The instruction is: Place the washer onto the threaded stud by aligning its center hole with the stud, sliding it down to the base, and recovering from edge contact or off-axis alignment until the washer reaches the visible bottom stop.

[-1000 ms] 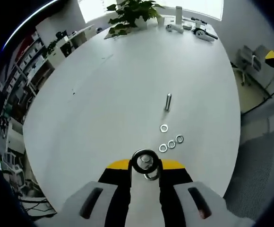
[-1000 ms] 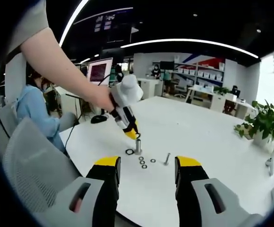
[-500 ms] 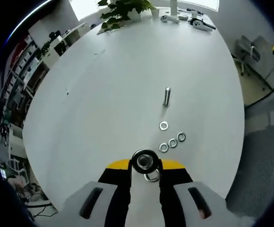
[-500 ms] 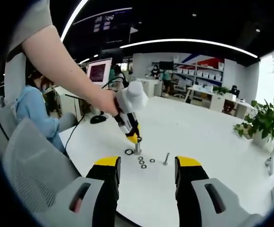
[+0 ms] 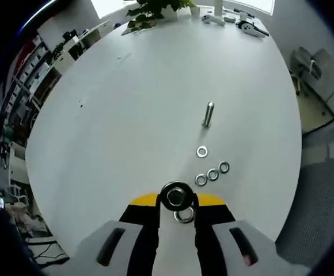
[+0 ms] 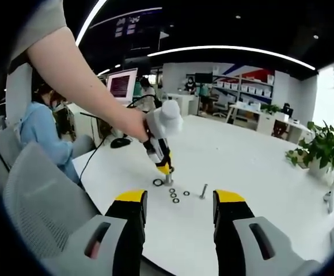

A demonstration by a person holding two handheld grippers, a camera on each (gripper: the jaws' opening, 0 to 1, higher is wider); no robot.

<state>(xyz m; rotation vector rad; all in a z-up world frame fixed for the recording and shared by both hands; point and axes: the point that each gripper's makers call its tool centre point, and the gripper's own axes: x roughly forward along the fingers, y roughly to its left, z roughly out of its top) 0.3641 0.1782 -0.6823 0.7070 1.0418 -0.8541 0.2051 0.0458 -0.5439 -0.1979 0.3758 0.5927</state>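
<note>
In the left gripper view my left gripper (image 5: 177, 202) is shut on a dark washer (image 5: 177, 196), held flat at the jaw tips. The shiny top of the stud shows through its hole. A second ring (image 5: 184, 217) lies on the table just under the tips. In the right gripper view a person's hand holds the left gripper (image 6: 164, 168) tilted, tips down on the upright stud (image 6: 168, 179), with a dark ring (image 6: 158, 183) flat beside the stud's base. My right gripper (image 6: 177, 210) is open and holds nothing, well short of the stud.
Several small washers (image 5: 213, 174) lie loose on the white table (image 5: 126, 115), one (image 5: 201, 152) nearer a short upright bolt (image 5: 208, 114). A potted plant (image 5: 150, 11) and tools sit at the far edge. A seated person (image 6: 40, 135) and grey chair (image 6: 34, 195) are at left.
In the right gripper view the left gripper has come down and slightly right, until its tips meet the top of the stud. The right gripper has stayed open and still.
</note>
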